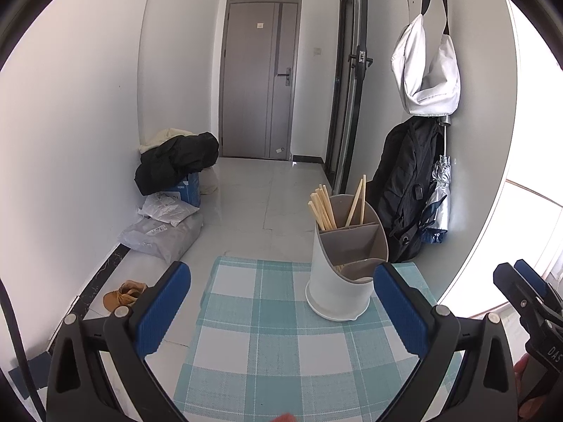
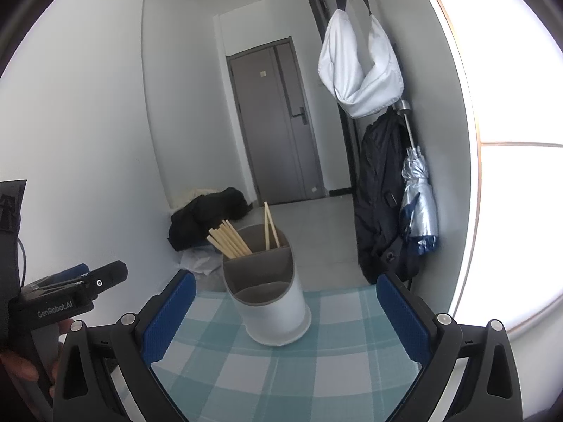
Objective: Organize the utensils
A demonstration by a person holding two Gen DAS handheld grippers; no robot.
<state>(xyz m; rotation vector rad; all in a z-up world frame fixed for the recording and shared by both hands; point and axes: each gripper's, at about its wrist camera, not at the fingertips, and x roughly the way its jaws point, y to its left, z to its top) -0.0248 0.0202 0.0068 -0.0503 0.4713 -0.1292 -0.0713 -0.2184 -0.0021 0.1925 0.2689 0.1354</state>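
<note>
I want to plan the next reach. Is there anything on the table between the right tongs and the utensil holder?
Nothing visible. The right tongs are open and empty, and only bare checked tablecloth lies between them and the utensil holder. The chopsticks already stand in its rear compartments.

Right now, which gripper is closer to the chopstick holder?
Probably the left gripper, hedged: the chopstick holder sits by its right finger. The right gripper frames the holder centrally, slightly farther back. Both are open and empty.
</note>
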